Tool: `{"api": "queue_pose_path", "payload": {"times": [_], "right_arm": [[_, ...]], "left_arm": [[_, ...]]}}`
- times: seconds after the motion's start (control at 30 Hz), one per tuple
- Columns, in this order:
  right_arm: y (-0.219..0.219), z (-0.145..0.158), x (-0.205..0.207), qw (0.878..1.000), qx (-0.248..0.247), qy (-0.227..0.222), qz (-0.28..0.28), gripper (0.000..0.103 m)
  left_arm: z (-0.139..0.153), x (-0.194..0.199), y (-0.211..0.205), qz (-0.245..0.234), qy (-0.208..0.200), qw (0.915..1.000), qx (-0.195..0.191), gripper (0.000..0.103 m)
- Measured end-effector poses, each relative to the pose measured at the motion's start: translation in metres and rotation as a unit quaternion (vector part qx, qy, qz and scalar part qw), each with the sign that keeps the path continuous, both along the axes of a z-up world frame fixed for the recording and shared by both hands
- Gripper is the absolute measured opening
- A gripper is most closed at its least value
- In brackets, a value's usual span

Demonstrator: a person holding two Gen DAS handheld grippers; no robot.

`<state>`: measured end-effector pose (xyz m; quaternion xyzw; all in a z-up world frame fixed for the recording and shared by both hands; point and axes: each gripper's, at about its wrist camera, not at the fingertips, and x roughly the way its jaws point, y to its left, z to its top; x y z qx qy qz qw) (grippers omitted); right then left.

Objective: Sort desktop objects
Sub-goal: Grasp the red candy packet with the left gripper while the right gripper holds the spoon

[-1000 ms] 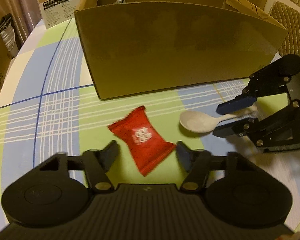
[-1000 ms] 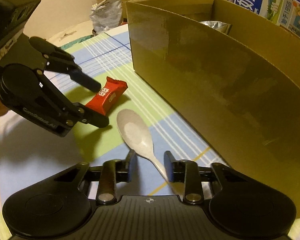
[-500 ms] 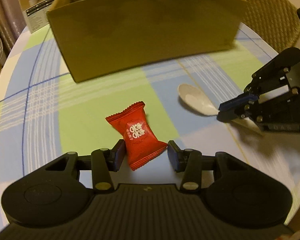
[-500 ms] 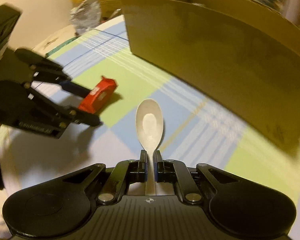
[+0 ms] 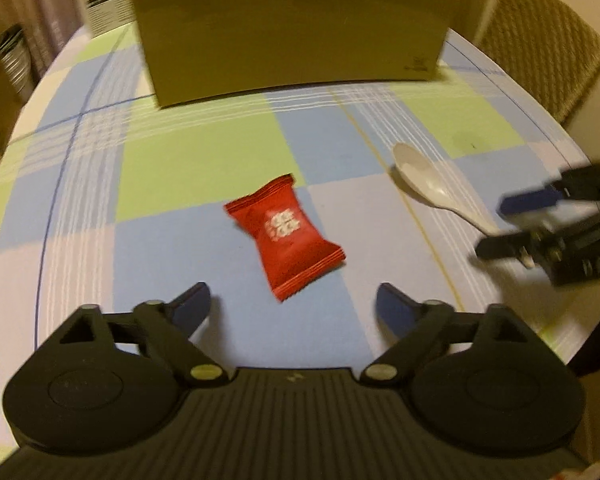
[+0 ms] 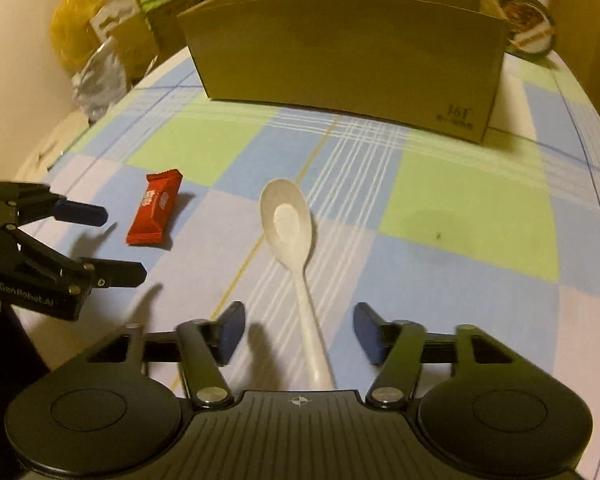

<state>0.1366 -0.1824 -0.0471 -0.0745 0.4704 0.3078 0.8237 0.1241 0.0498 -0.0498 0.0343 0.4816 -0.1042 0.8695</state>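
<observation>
Both items lie loose on the table, so your sorting has 2 pieces left as far as these views show. Your left gripper point(image 5: 294, 304) has just been opening; its fingers are spread wide, with the red packet point(image 5: 286, 236) flat on the cloth just ahead of the tips and touching neither pad. Your right gripper point(image 6: 298, 330) has also just been opening; its fingers stand apart with the spoon point(image 6: 296, 256) handle running between them, clear of both pads, bowl up and pointing toward the box point(image 6: 340, 52). The box stands upright at the far side, well apart from both items; its inside is mostly hidden, so what already sits in it cannot be told. Judged from this, neither piece is in hand, and each needs a fresh grasp before it goes anywhere. Surface: a round table point(image 5: 196, 160) under a green, blue and pale checked cloth, smooth and flat. Room: dim warm light, a woven chair point(image 5: 540, 52) beyond the right edge, bags and cartons point(image 6: 100, 44) crowding the far left.
</observation>
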Motion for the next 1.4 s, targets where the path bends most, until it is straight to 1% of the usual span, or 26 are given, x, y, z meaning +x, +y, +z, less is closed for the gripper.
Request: {"api": "queue_pose_path", "payload": {"times": [0.07, 0.1, 0.17, 0.23, 0.33, 0.43, 0.6, 0.7, 0.83, 0.9, 0.93, 0.97, 1.03, 1.07, 1.13, 1.2, 1.23, 1.3, 1.4], "right_arm": [[-0.001, -0.002, -0.005, 1.0, -0.005, -0.002, 0.001, 0.065], [-0.001, -0.001, -0.007, 1.0, -0.009, -0.006, 0.004, 0.068], [0.0, -0.002, -0.012, 1.0, -0.024, -0.011, 0.008, 0.074], [-0.001, -0.005, -0.016, 0.999, -0.036, -0.019, 0.012, 0.089], [-0.002, -0.01, -0.021, 0.998, -0.051, -0.028, 0.018, 0.101], [-0.007, -0.016, -0.023, 0.998, -0.06, -0.021, 0.016, 0.101], [-0.011, -0.018, -0.028, 0.997, -0.063, -0.04, 0.013, 0.101], [-0.011, -0.017, -0.03, 0.997, -0.061, -0.045, 0.016, 0.101], [-0.012, -0.016, -0.029, 0.997, -0.055, -0.047, 0.031, 0.101], [-0.015, -0.012, -0.027, 0.998, -0.037, -0.05, 0.019, 0.101], [-0.018, -0.009, -0.025, 0.998, -0.026, -0.053, 0.01, 0.101], [-0.019, -0.007, -0.023, 0.998, -0.022, -0.057, 0.004, 0.101], [-0.018, -0.005, -0.02, 0.998, -0.024, -0.066, 0.001, 0.101], [-0.017, -0.004, -0.019, 0.997, -0.024, -0.072, 0.003, 0.101], [-0.015, -0.004, -0.015, 0.997, -0.025, -0.076, 0.005, 0.101], [-0.013, -0.006, -0.012, 0.997, -0.025, -0.079, 0.006, 0.101], [-0.011, -0.006, -0.01, 0.997, -0.022, -0.079, 0.005, 0.101], [-0.01, -0.007, -0.007, 0.997, -0.016, -0.078, 0.006, 0.101], [-0.004, -0.009, -0.003, 0.997, -0.019, -0.077, 0.015, 0.101]], "left_arm": [[-0.001, -0.002, 0.001, 0.022, 0.009, 0.9997, -0.004, 0.097], [-0.002, -0.002, 0.001, 0.03, 0.014, 0.9995, -0.004, 0.098], [-0.005, -0.004, 0.001, 0.04, 0.018, 0.999, 0.002, 0.099], [-0.006, -0.005, 0.0, 0.054, 0.023, 0.9982, 0.009, 0.101], [-0.01, -0.003, -0.002, 0.069, 0.033, 0.9968, 0.023, 0.102], [-0.011, -0.007, -0.003, 0.077, 0.024, 0.9962, 0.033, 0.102], [-0.013, -0.009, -0.002, 0.085, 0.013, 0.9959, 0.029, 0.103], [-0.013, -0.009, -0.004, 0.093, 0.015, 0.9951, 0.031, 0.103], [-0.013, -0.01, -0.003, 0.085, 0.01, 0.9958, 0.031, 0.103], [-0.012, -0.007, -0.002, 0.093, 0.015, 0.9952, 0.028, 0.102], [-0.01, -0.006, 0.0, 0.107, 0.015, 0.9939, 0.023, 0.102], [-0.006, -0.007, 0.003, 0.121, 0.008, 0.9926, 0.006, 0.101], [0.003, -0.008, 0.009, 0.142, -0.019, 0.9888, -0.04, 0.1], [0.007, -0.007, 0.009, 0.151, -0.027, 0.987, -0.048, 0.096], [0.01, -0.001, 0.007, 0.16, -0.036, 0.9852, -0.05, 0.089], [0.011, 0.006, 0.004, 0.162, -0.042, 0.9848, -0.048, 0.075], [0.009, 0.01, 0.002, 0.161, -0.04, 0.9851, -0.045, 0.072], [0.006, 0.015, -0.002, 0.16, -0.035, 0.9856, -0.042, 0.063], [0.0, 0.019, -0.009, 0.153, -0.028, 0.9873, -0.035, 0.055]]}}
